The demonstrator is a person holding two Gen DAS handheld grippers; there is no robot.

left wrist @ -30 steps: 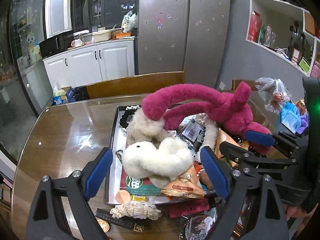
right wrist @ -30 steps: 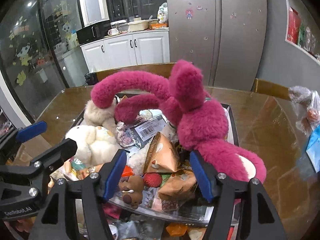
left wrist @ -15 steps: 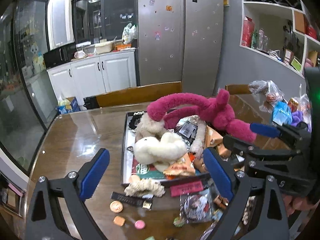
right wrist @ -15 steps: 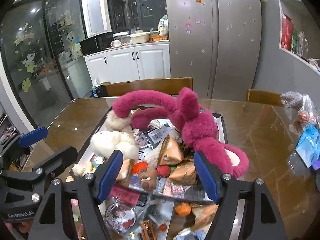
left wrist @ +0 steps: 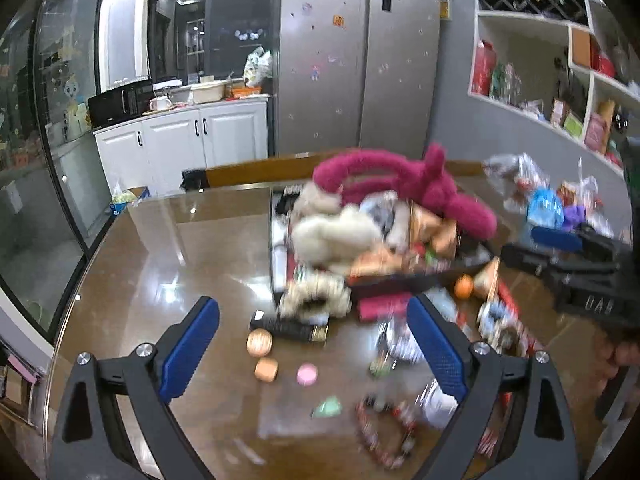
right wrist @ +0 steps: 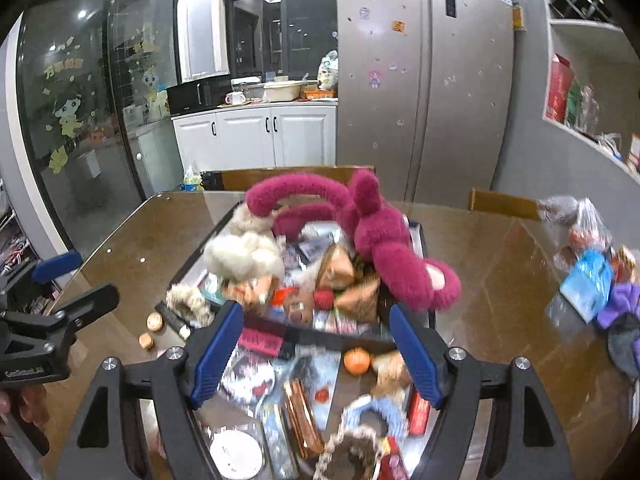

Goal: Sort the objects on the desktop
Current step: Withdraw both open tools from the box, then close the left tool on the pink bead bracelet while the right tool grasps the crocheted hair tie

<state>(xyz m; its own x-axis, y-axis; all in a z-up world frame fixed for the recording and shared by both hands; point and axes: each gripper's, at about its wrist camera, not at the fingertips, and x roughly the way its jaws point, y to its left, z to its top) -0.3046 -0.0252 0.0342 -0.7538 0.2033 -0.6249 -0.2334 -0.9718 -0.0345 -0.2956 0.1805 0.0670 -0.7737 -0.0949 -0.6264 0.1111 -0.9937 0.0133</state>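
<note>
A glossy brown glass-topped table (right wrist: pixel 500 264) is seen filling the lower half of both views. A dark rectangular tray (right wrist: pixel 416 232) heaped with toys and snack packets is placed at the table's middle, toward twelve o'clock from both tools. A long magenta plush toy (right wrist: pixel 380 240) is draped over the heap, with a cream fluffy plush (right wrist: pixel 244 258) lying at its nine o'clock. Loose small objects are scattered on the table at the tray's six o'clock, among them a small orange fruit (right wrist: pixel 357 361) and a round tan disc (left wrist: pixel 259 342). The left gripper (left wrist: pixel 312 344) is held spread wide with nothing between its blue pads. The right gripper (right wrist: pixel 316 354) is likewise held apart and empty above the clutter.
</note>
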